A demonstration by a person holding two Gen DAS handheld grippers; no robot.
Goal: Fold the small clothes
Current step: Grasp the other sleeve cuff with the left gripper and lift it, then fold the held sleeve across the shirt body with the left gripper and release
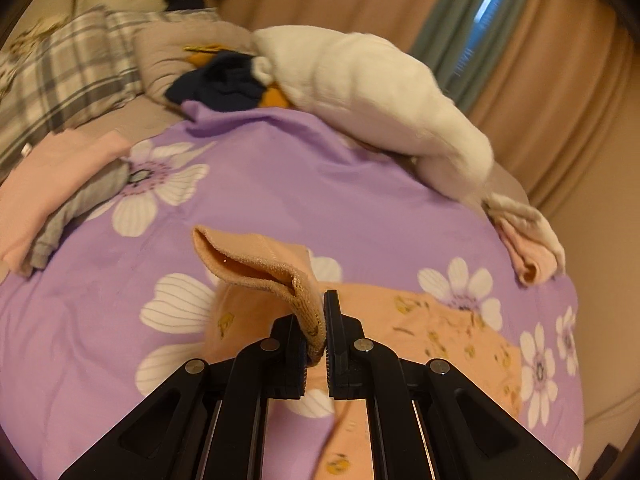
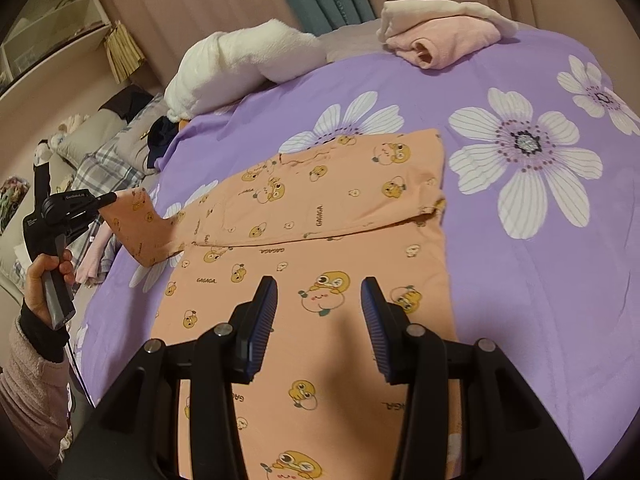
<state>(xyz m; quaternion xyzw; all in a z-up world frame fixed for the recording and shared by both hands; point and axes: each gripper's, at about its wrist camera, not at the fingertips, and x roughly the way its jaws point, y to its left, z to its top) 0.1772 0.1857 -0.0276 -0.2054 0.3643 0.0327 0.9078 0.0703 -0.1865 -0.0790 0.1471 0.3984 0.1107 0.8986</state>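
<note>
A peach child's shirt with yellow cartoon prints (image 2: 320,216) lies flat on the purple flowered bedspread (image 2: 520,280), its right sleeve folded across the chest. My left gripper (image 1: 323,324) is shut on the cuff (image 1: 260,264) of the other sleeve and holds it lifted off the bed. In the right wrist view that left gripper (image 2: 110,199) appears at the left with the sleeve (image 2: 140,228) pulled up and outward, a person's hand on its handle. My right gripper (image 2: 319,308) hovers open over the shirt's lower body, nothing between its fingers.
A folded pink garment (image 2: 436,40) lies at the bed's far edge beside a long white plush cushion (image 2: 240,64). A pink and grey folded pile (image 1: 52,196) sits at the left. Plaid pillows (image 1: 68,80), dark clothing (image 1: 224,80) and curtains lie beyond.
</note>
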